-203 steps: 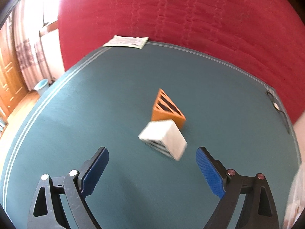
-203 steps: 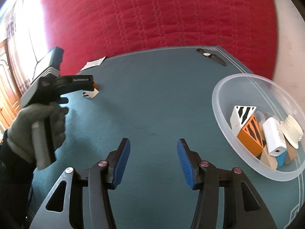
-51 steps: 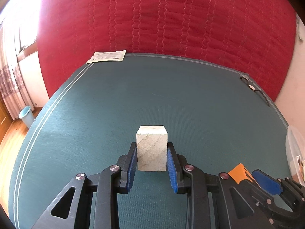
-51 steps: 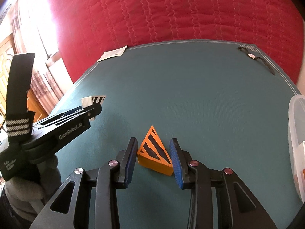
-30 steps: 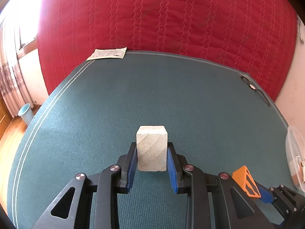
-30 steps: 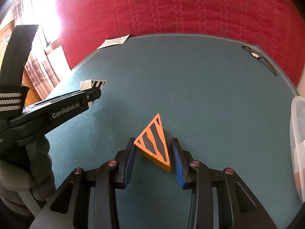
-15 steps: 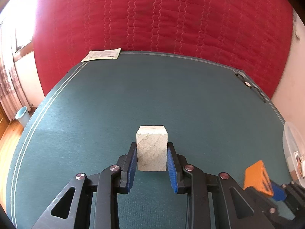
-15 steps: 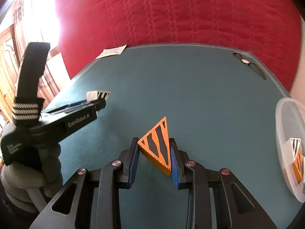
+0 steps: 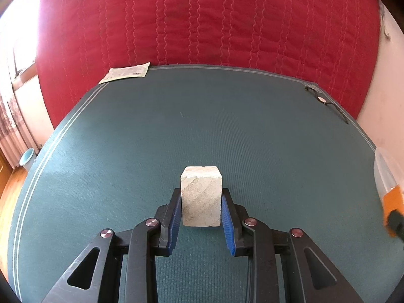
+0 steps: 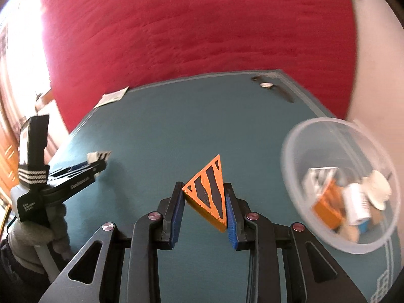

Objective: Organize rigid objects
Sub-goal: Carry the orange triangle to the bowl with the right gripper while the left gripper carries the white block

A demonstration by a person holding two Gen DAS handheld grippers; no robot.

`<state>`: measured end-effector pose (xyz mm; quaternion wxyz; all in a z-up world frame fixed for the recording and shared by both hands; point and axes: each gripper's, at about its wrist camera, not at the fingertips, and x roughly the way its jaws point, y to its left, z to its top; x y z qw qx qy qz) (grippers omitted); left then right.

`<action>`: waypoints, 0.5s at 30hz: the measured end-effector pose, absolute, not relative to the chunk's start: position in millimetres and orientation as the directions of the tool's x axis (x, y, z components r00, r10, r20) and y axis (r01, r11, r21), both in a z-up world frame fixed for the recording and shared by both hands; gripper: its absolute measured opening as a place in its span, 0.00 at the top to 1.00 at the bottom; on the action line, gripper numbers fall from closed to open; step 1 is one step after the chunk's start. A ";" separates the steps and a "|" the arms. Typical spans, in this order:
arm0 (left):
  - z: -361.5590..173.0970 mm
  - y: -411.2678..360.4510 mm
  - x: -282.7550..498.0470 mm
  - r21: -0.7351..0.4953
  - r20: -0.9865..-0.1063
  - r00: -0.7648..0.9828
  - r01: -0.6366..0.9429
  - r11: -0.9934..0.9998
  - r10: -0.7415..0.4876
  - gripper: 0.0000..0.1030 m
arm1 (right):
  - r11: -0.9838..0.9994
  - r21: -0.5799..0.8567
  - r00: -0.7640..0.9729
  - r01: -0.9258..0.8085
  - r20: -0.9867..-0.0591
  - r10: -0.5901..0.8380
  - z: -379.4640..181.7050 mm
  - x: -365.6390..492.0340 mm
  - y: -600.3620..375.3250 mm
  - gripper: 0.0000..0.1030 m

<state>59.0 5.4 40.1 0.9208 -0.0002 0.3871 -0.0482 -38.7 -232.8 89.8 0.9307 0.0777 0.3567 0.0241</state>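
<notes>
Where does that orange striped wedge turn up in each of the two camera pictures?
Left wrist view: the orange wedge is a blurred sliver at the far right edge, beside the clear bowl.
Right wrist view: the wedge sits low in the centre, pinched in the right tongs.
Shared landmark: the paper at the table's far corner.

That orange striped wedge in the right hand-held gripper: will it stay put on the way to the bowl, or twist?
The orange wedge looks rigid. The right hand-held gripper pinches it near one corner, with most of it overhanging, so it may pivot. It probably won't roll in the clear bowl.
</notes>
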 end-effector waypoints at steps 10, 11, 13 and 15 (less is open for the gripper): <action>44.2 -3.6 53.6 -0.025 -0.705 0.702 0.114 0.993 -0.099 0.70 | 0.975 0.131 0.774 0.178 -0.630 -0.057 103.3 -64.7 -295.3 0.70; 44.3 -5.2 52.7 -0.024 -0.705 0.702 0.119 0.993 -0.101 0.70 | 0.971 0.127 0.776 0.204 -0.626 -0.082 105.2 -68.2 -304.4 0.70; 44.8 -8.8 50.0 -0.020 -0.705 0.702 0.129 0.991 -0.106 0.70 | 0.964 0.123 0.777 0.238 -0.619 -0.113 107.3 -73.0 -316.2 0.70; 44.9 -12.1 47.6 -0.018 -0.706 0.700 0.140 0.990 -0.112 0.70 | 0.955 0.116 0.775 0.272 -0.615 -0.146 109.0 -77.9 -329.1 0.70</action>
